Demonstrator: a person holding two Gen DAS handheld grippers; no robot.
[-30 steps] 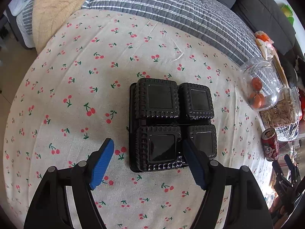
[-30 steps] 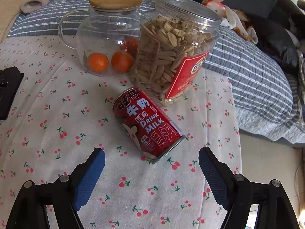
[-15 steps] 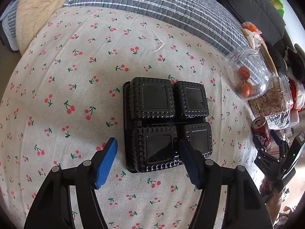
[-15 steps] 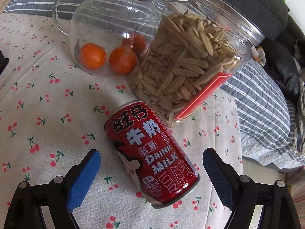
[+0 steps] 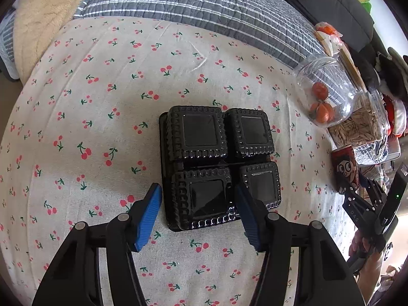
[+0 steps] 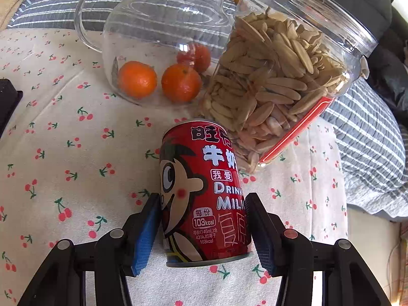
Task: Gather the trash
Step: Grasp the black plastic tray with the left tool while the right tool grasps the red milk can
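A black four-compartment plastic tray (image 5: pixel 219 137) lies upside down on the cherry-print tablecloth (image 5: pixel 102 76). My left gripper (image 5: pixel 197 188) hovers over its near edge with the jaws closing. The near-left compartment is between the blue pads, which do not press on it. A red milk drink can (image 6: pixel 199 168) lies on its side, bottom rim toward the camera. My right gripper (image 6: pixel 202 196) is closing on it, and both pads touch the can's sides. In the left wrist view the can (image 5: pixel 345 168) and right gripper (image 5: pixel 367 204) appear at the far right.
Just beyond the can stand a glass pitcher (image 6: pixel 158 38) holding small oranges and a clear jar of seeds (image 6: pixel 280 76). A grey striped quilt (image 5: pixel 204 2) and a beige blanket (image 5: pixel 43 12) border the table's far side. The table edge drops off right of the can.
My right gripper came down over the can and its jaws closed from wide apart onto the can's sides. The left jaws narrowed around the tray's near-left compartment.
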